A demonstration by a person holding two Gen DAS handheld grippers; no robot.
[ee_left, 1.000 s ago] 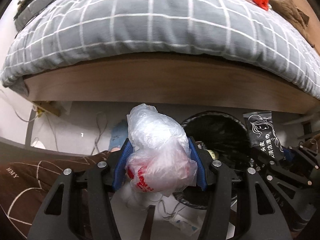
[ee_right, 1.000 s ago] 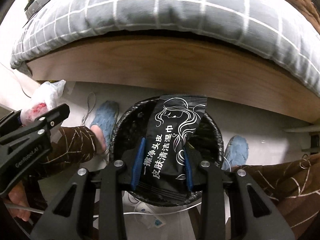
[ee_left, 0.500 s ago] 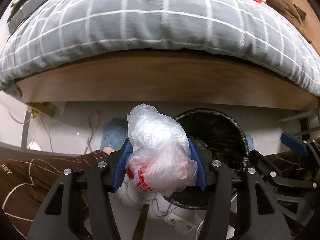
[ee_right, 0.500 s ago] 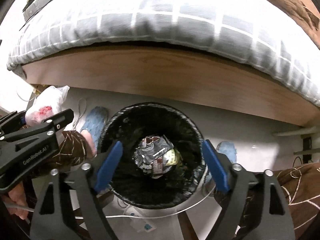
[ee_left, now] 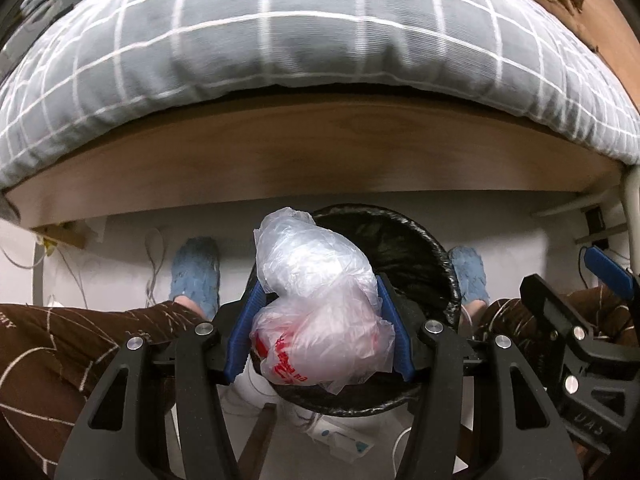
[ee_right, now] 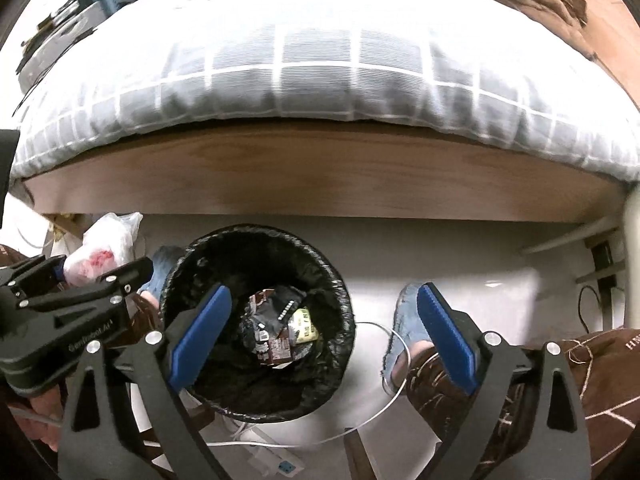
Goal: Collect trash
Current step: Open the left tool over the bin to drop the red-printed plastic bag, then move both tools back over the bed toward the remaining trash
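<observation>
My left gripper (ee_left: 318, 320) is shut on a crumpled clear plastic bag (ee_left: 316, 304) with red print and holds it above the near-left rim of a black-lined trash bin (ee_left: 416, 248). That bag (ee_right: 102, 248) and the left gripper (ee_right: 76, 292) show at the left of the right wrist view. My right gripper (ee_right: 320, 320) is open and empty, just right of the bin (ee_right: 256, 248). A black wipes packet (ee_right: 276, 312) lies inside the bin among other wrappers.
A bed with a grey checked duvet (ee_left: 320, 40) on a wooden frame (ee_left: 320, 152) overhangs the floor behind the bin. The person's blue slippers (ee_left: 196, 276) (ee_right: 412, 320) and brown trousers flank the bin. A white power strip (ee_right: 272, 456) and cables lie beside it.
My right gripper opened and dropped the black packet into the bin, then shifted right. My left gripper carried the plastic bag rightward to over the bin's rim.
</observation>
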